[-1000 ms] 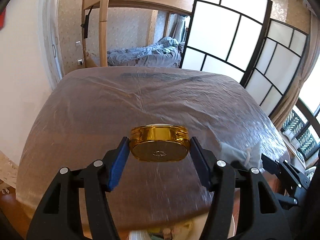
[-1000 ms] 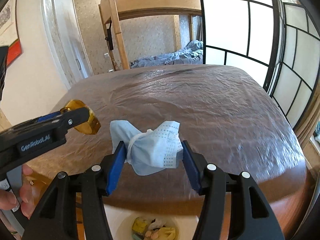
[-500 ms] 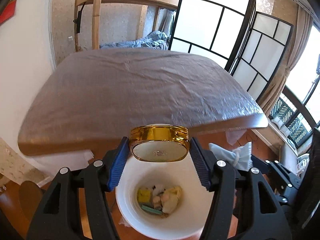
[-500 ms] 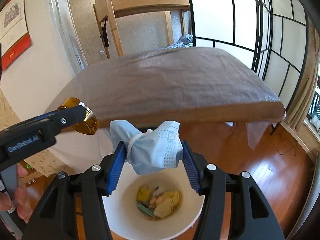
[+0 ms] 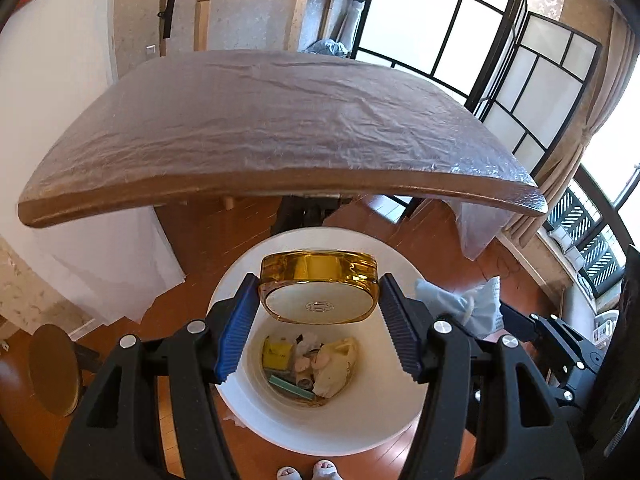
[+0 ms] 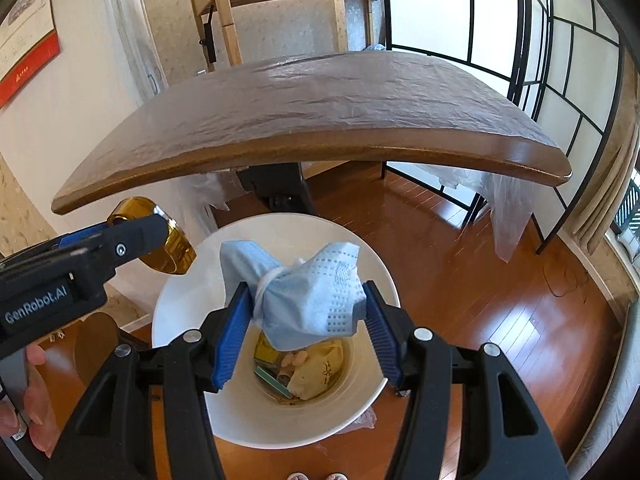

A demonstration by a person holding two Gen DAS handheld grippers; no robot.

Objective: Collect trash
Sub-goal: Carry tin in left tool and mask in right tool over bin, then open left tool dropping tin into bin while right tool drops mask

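Left gripper point(image 5: 318, 312) clamps a gold-rimmed oval lid point(image 5: 318, 292), blue pads pressed on its two ends, pale underside facing the camera. Lid hangs above the open mouth of a white bin point(image 5: 280, 420) on the wooden floor point(image 5: 208, 232).

Right gripper point(image 6: 306, 320) pinches a crumpled blue face mask point(image 6: 308, 292) between its pads, ear loop wound around the middle. Mask sits over the same bin point(image 6: 180, 300), toward its near rim.

Bin holds trash at the bottom: a yellow packet point(image 5: 278, 354), a crumpled beige wrapper point(image 5: 334, 368), a teal strip point(image 5: 290, 386).

Both grippers are side by side; in the right wrist view the left one point(image 6: 160, 236) comes in from the left edge, a hand point(image 6: 28, 400) on its handle.

Brown table point(image 5: 280, 128) under clear plastic film stands beyond the bin. Round wooden stool point(image 5: 54, 368) to the bin's left. Two slippered toes point(image 5: 308, 472) at the bottom edge.
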